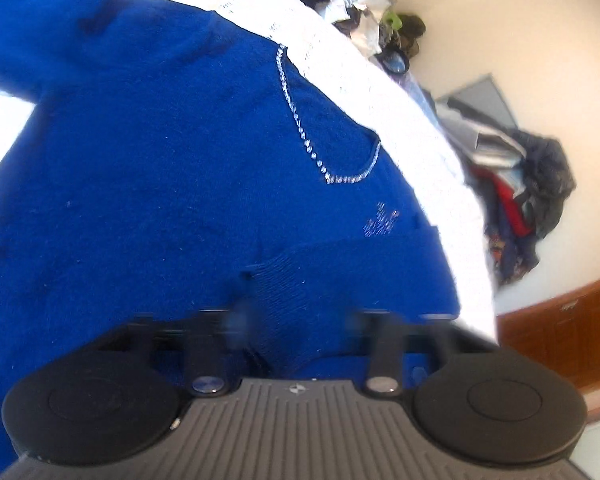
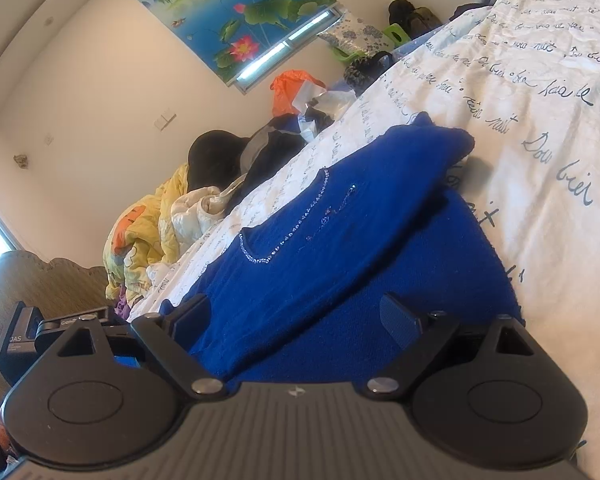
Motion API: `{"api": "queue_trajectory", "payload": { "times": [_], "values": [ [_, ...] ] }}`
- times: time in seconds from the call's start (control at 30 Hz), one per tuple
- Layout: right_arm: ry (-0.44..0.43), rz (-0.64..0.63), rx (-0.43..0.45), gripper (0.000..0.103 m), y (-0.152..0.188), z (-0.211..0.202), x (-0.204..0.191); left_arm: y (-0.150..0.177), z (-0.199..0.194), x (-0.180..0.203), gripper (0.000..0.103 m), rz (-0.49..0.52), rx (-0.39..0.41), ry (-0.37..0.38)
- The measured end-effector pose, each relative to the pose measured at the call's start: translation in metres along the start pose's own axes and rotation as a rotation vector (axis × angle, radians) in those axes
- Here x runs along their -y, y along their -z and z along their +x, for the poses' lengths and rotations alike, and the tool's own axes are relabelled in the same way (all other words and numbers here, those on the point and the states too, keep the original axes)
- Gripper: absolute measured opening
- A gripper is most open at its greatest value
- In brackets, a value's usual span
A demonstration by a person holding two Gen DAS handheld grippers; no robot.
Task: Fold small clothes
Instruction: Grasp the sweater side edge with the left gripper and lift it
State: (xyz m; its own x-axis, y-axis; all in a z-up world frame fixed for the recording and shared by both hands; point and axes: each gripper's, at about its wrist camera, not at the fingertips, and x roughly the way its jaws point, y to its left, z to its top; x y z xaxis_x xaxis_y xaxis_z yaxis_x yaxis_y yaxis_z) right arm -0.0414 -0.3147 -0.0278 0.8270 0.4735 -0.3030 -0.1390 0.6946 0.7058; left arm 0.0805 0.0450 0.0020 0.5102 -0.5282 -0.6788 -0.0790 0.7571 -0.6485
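Sweater (image 1: 172,184), blue knit with a sparkly chain trim (image 1: 300,128), fills the left and centre of the left wrist view, spread on the white sheet (image 1: 380,80). At bottom centre the left gripper (image 1: 296,320) has a ribbed cuff (image 1: 284,288) between its blurred fingers; whether the jaws pinch it I cannot tell. In the right wrist view the right gripper (image 2: 300,320) stands wide open, knit lying between its fingers, nothing clamped.

Risk, as I judge it: the loose cuff could slip out mid-fold, or the trim could snag a fingertip, dragging the fold crooked.

Bare sheet lies at right; a clutter pile (image 2: 228,168) crowds the upper left, near the bed's edge.
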Motion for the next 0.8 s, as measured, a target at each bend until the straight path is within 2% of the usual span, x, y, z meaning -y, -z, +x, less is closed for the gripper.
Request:
{"api": "queue_trajectory", "payload": {
  "times": [0.03, 0.07, 0.13, 0.23, 0.3, 0.37, 0.4, 0.47, 0.53, 0.6, 0.63, 0.67, 0.7, 0.73, 0.77, 0.8],
  "values": [
    [0.0, 0.0, 0.0, 0.092, 0.0, 0.0, 0.0, 0.002, 0.001, 0.002, 0.002, 0.02, 0.001, -0.029],
    [0.0, -0.001, -0.001, 0.092, 0.0, 0.0, 0.0, 0.002, -0.001, 0.006, 0.002, 0.05, 0.023, -0.049],
    [-0.001, -0.003, -0.002, 0.092, 0.0, 0.0, -0.001, 0.003, -0.012, 0.024, 0.002, 0.183, 0.086, -0.096],
    [-0.002, -0.006, -0.005, 0.092, 0.0, 0.0, -0.002, -0.013, -0.038, 0.053, 0.002, 0.366, 0.222, -0.135],
    [-0.003, -0.009, -0.007, 0.092, 0.001, 0.0, -0.002, -0.036, -0.053, 0.062, 0.002, 0.421, 0.312, -0.189],
    [-0.005, -0.008, -0.007, 0.092, 0.0, 0.001, -0.002, -0.059, -0.06, 0.06, 0.002, 0.451, 0.385, -0.288],
    [-0.005, -0.007, -0.007, 0.092, 0.0, 0.0, -0.002, -0.072, -0.058, 0.054, 0.002, 0.446, 0.382, -0.341],
    [-0.006, -0.007, -0.006, 0.092, 0.0, 0.0, -0.001, -0.091, -0.044, 0.033, 0.002, 0.411, 0.307, -0.401],
    [-0.006, -0.008, -0.007, 0.092, 0.0, 0.0, -0.001, -0.095, -0.023, 0.019, 0.002, 0.426, 0.229, -0.417],
    [-0.005, -0.011, -0.009, 0.092, 0.001, 0.0, -0.001, -0.087, -0.007, 0.015, 0.004, 0.476, 0.208, -0.477],
    [-0.003, -0.014, -0.012, 0.092, 0.001, 0.0, -0.002, -0.084, -0.006, 0.013, 0.018, 0.483, 0.221, -0.512],
    [0.003, -0.017, -0.022, 0.092, 0.0, 0.0, -0.003, -0.082, -0.013, 0.012, 0.038, 0.472, 0.242, -0.542],
    [0.013, -0.016, -0.045, 0.092, -0.003, 0.002, -0.004, -0.079, -0.027, 0.008, 0.051, 0.457, 0.278, -0.566],
    [0.02, -0.014, -0.074, 0.093, -0.01, 0.003, -0.007, -0.075, -0.043, 0.013, 0.071, 0.45, 0.345, -0.571],
    [0.01, -0.008, -0.092, 0.093, -0.021, 0.004, -0.01, -0.066, -0.06, 0.017, 0.087, 0.451, 0.427, -0.545],
    [-0.002, -0.009, -0.083, 0.093, -0.033, 0.004, -0.013, -0.058, -0.073, 0.024, 0.093, 0.465, 0.488, -0.501]
  ]
}}
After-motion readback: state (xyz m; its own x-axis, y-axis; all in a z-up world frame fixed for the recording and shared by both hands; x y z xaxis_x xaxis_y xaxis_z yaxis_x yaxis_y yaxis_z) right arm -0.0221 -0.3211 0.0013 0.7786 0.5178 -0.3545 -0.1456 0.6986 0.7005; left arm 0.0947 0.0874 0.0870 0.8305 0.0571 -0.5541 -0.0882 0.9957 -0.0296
